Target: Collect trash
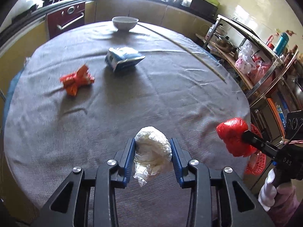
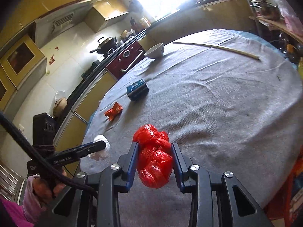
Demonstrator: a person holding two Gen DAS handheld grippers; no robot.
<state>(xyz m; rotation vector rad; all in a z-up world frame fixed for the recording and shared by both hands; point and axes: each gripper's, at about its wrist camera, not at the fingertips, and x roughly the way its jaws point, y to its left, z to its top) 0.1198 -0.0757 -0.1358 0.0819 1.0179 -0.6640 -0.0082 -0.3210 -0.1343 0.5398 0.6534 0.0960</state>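
Two pieces of trash are already picked up. A crumpled white paper wad (image 1: pixel 152 149) is clamped between the blue pads of the left gripper (image 1: pixel 153 151) and is held clear above the table (image 1: pixel 170 87). A knotted red plastic bag (image 2: pixel 154 157) is pinched in the right gripper (image 2: pixel 154 160), also lifted off the grey cloth, near the table's right edge as seen from the left wrist view.

Neither piece is yet deposited. A red mesh basket (image 1: pixel 255 162) is glimpsed beyond the table edge, behind the red bag; it is judged a likely bin, though this cannot be confirmed.

Still left on the table: a crumpled orange wrapper (image 1: pixel 76 81) and a blue and white packet (image 1: pixel 123 58), near each other but apart, further in.

A white bowl (image 1: pixel 125 23) and a long thin stick (image 1: pixel 181 46) at the far side are noted; whether they count as trash cannot be told.

Progress is judged at about halfway.
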